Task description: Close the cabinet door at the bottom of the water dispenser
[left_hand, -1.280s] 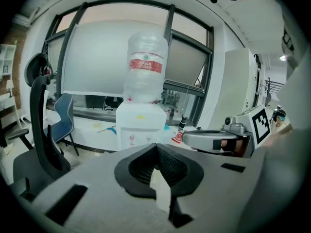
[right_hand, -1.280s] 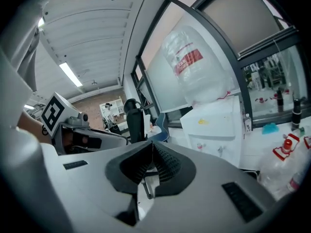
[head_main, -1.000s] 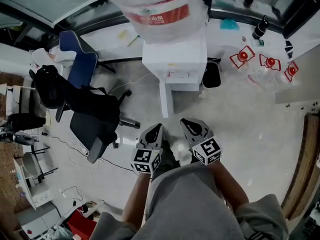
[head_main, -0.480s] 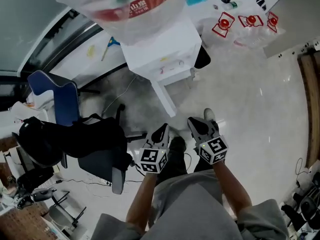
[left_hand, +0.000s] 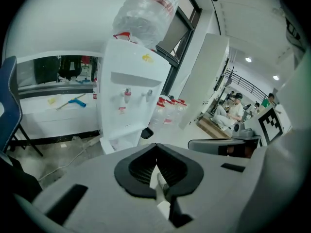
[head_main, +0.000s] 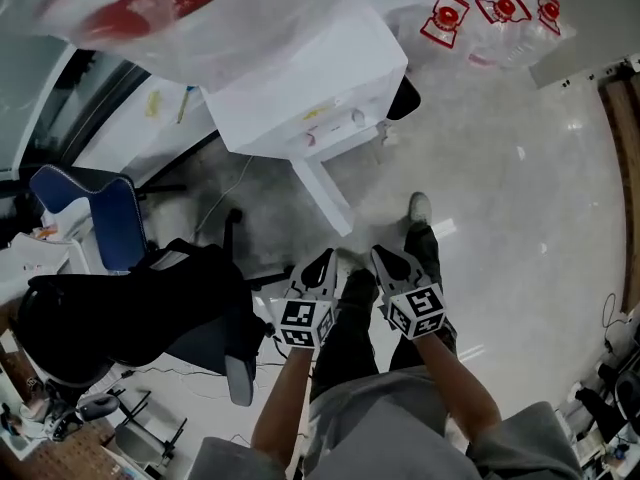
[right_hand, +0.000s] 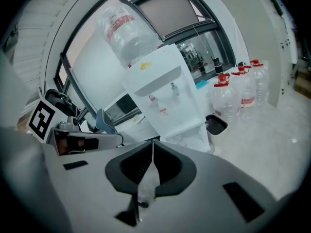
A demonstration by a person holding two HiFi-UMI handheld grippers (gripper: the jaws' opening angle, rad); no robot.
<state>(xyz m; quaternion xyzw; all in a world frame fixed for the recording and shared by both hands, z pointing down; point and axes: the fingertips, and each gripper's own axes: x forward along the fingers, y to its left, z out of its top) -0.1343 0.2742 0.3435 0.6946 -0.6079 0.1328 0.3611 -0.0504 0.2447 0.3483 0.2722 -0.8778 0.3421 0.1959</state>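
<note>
Both grippers have sunk toward the floor since a second ago, and the water dispenser [head_main: 300,88] now looms larger in the head view as the person closes in on it. Its bottom cabinet door [head_main: 325,193] stands swung out, seen edge-on as a narrow white panel. The panel's long axis runs from the dispenser's base straight toward the person. The door's free edge lies just ahead of the left gripper [head_main: 322,260], a little to that gripper's right, and touches neither tool. The right gripper [head_main: 383,256] sits farther over on the door's other side, so the left looks the nearer of the two. A push on the door's outer face, toward the picture's right and then back to the cabinet, would likely close it. The left gripper's jaws are pressed together with nothing between them, and the right gripper's are the same. Above the cabinet, an upturned water bottle [head_main: 180,8] caps the dispenser. Spare red-capped bottles [head_main: 480,18] stand on the floor beyond, and a black office chair [head_main: 150,308] crowds the left
</note>
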